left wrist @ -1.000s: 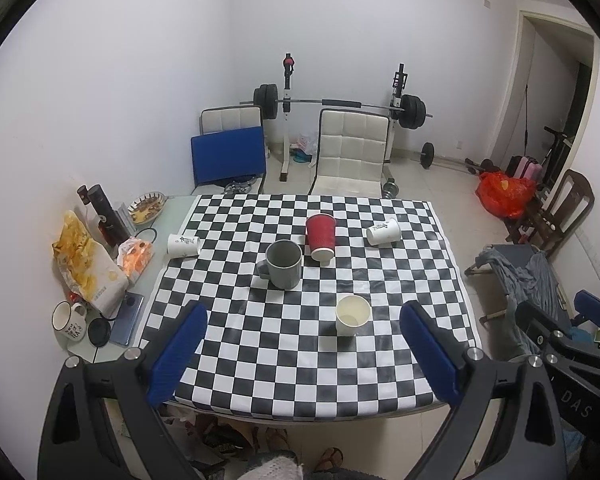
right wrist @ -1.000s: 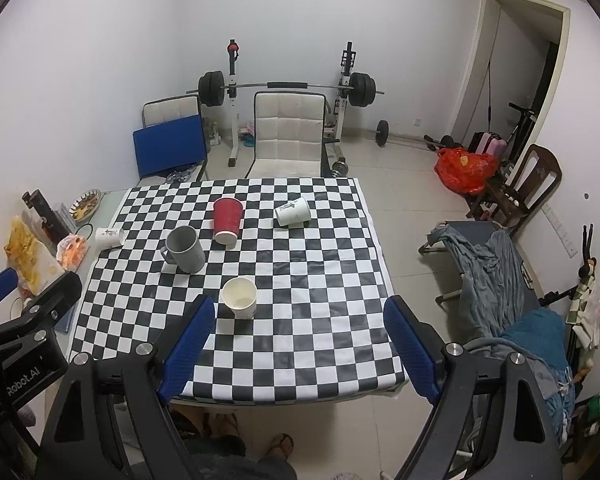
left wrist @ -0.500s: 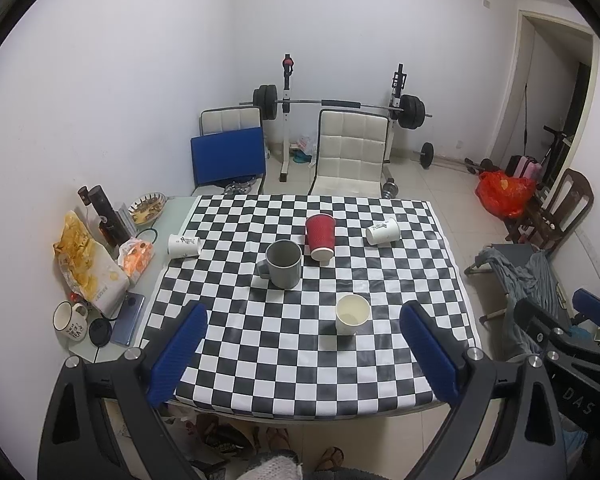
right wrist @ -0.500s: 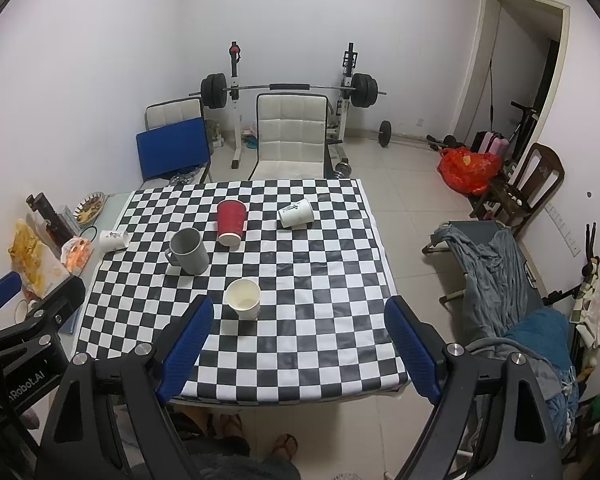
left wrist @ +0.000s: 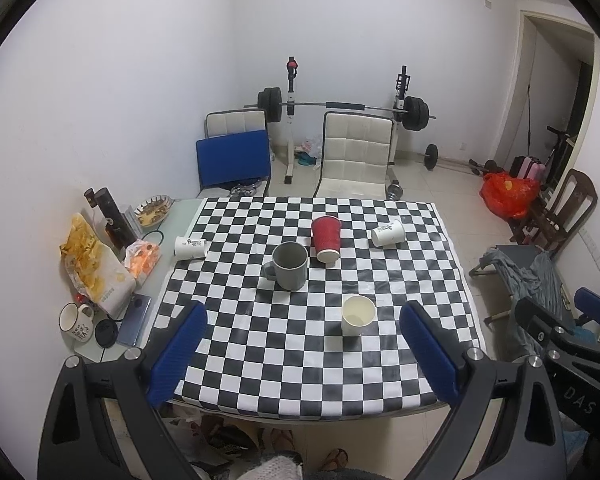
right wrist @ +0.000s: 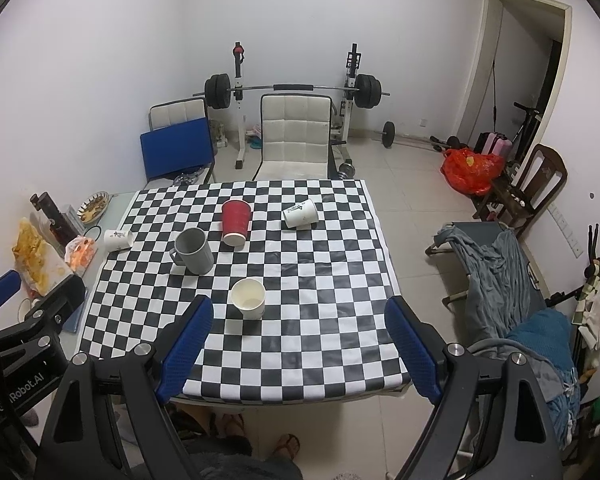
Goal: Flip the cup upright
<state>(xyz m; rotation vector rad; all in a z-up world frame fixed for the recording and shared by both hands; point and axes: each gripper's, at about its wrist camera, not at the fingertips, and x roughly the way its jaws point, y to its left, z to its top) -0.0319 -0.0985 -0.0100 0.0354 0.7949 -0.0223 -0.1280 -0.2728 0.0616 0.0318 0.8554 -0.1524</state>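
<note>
A checkered table point(left wrist: 300, 360) point(right wrist: 320, 280) holds several cups. A red paper cup point(left wrist: 326, 238) point(right wrist: 235, 222) stands upside down at the middle back. A white printed cup point(left wrist: 388, 233) point(right wrist: 300, 213) lies on its side at the back right. Another white printed cup point(left wrist: 190, 247) point(right wrist: 118, 239) lies on its side at the left edge. A grey mug point(left wrist: 289, 266) point(right wrist: 194, 256) and a white paper cup point(left wrist: 358, 315) point(right wrist: 249, 303) stand upright. My left gripper point(left wrist: 304, 356) and right gripper point(right wrist: 298, 350) are both open and empty, high above the table's near edge.
A snack bag point(left wrist: 96, 272), a dark bottle point(left wrist: 112, 218), a dish point(left wrist: 153, 209), a white mug point(left wrist: 75, 322) and a phone point(left wrist: 135, 320) sit on the table's left strip. Chairs point(left wrist: 356, 156) and a barbell rack stand behind. A cot with clothes point(right wrist: 500, 280) is on the right.
Both views have shifted slightly; the table sits a little differently in frame. No cup has moved and both grippers stay open.
</note>
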